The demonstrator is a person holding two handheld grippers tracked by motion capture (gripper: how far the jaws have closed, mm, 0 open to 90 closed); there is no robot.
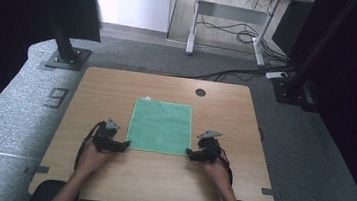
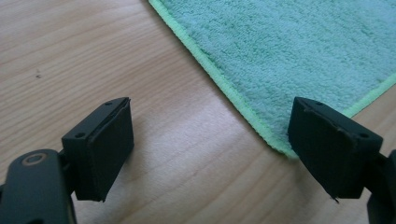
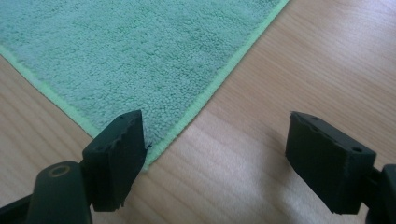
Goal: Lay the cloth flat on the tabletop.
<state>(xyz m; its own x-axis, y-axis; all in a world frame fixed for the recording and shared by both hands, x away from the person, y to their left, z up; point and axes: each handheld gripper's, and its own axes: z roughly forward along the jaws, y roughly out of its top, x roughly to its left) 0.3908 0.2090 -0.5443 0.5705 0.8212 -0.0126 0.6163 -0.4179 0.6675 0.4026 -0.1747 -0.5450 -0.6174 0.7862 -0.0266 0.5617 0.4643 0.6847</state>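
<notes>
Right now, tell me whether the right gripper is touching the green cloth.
Cannot tell. In the right gripper view, the open right gripper has one jaw overlapping the green cloth at its near corner, but neither contact nor gap shows plainly.

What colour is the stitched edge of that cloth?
Light green, brighter than the teal-green cloth; clearest in the left gripper view.

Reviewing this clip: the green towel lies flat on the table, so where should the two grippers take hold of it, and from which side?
Probably at the two near corners of the green towel, coming in low from the person's side. It lies flat and square, and only its stitched hem gives an edge to pinch. The left gripper and right gripper each stand open with a near corner by one jaw.
</notes>
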